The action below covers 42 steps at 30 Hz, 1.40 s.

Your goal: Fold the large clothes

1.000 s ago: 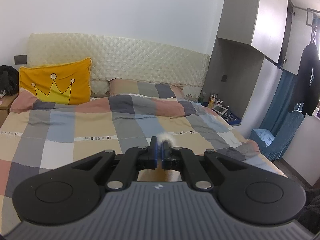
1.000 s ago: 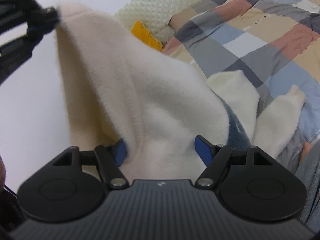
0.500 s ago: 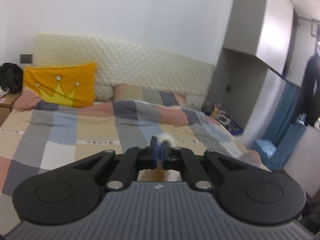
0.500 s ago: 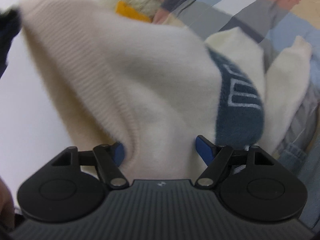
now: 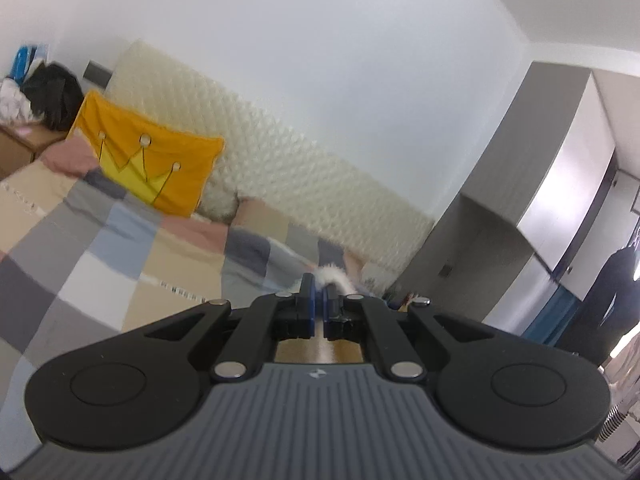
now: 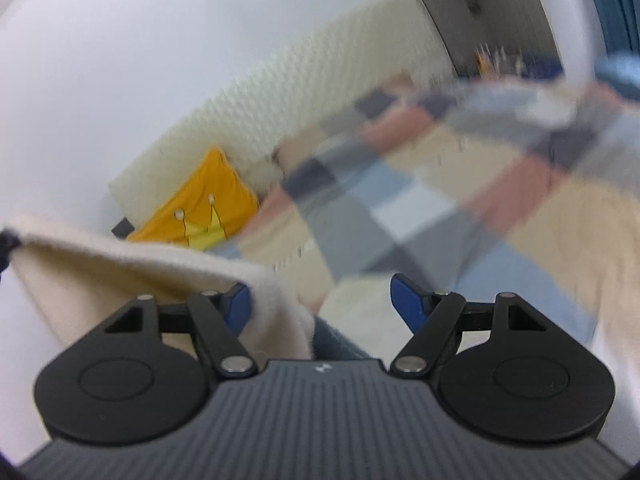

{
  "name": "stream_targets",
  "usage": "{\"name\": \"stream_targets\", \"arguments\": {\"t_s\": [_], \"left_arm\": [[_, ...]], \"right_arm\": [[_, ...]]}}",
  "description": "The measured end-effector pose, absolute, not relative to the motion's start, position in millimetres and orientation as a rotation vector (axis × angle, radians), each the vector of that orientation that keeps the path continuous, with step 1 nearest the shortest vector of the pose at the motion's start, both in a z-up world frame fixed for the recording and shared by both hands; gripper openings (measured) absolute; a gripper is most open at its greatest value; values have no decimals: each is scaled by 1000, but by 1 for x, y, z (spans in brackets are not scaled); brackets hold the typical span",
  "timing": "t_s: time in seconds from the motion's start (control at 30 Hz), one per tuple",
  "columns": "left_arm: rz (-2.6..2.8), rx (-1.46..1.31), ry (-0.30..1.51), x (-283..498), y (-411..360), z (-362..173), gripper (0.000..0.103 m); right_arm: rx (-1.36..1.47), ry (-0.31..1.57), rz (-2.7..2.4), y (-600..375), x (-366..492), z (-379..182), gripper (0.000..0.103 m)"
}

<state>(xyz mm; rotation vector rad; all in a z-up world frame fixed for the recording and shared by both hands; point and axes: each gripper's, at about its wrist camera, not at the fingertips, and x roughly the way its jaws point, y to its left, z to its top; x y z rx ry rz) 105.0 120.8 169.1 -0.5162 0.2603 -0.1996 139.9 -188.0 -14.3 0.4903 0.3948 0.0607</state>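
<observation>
My left gripper (image 5: 318, 297) is shut on the cream fleece sweater (image 5: 334, 279); only a white tuft shows past the blue pads in the left wrist view. In the right wrist view the sweater (image 6: 132, 266) hangs stretched from the far left edge toward my right gripper (image 6: 322, 300). That gripper is open, and the sweater's cream edge and a dark blue part lie between and under its blue fingers (image 6: 406, 294). The sweater is held up in the air above the checked bed (image 6: 420, 200).
The bed (image 5: 92, 256) has a checked quilt, a quilted cream headboard (image 5: 280, 168) and a yellow crown pillow (image 5: 148, 164). A bedside stand with a dark bag (image 5: 52, 96) is at the left. Grey cabinets (image 5: 532, 200) and a hanging dark coat (image 5: 608, 304) stand at the right.
Both grippers have swung and tilted, and the views are blurred. The sweater has dropped out of most of the right view, uncovering the bed. The left gripper stays shut on it.
</observation>
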Motion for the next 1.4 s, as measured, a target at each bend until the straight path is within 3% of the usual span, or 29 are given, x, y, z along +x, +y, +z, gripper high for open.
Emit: {"name": "stream_targets", "arguments": {"t_s": [0.13,0.37,0.63,1.03,1.13,1.3,1.4], "left_arm": [[-211,-479,195,89,112,192,4],[-209,-371,176,75,88,212,4],[-198,-332,202,81,82,210,4],[-107,-374,196,79,100,188,4],[-94,-399,193,76,106,177,4],[-99,-466,169,67,116,174,4],[-102,-505,128,58,121,186,4]], "right_arm": [[535,405,113,-204,153,9,71],[707,554,201,-199,158,-6,72],[755,726,325,-144,158,-34,72],[679,757,201,-134,143,-76,69],[669,669,122,-152,136,-70,59],[549,455,81,-173,125,-26,26],[451,324,91,-180,117,18,19]]}}
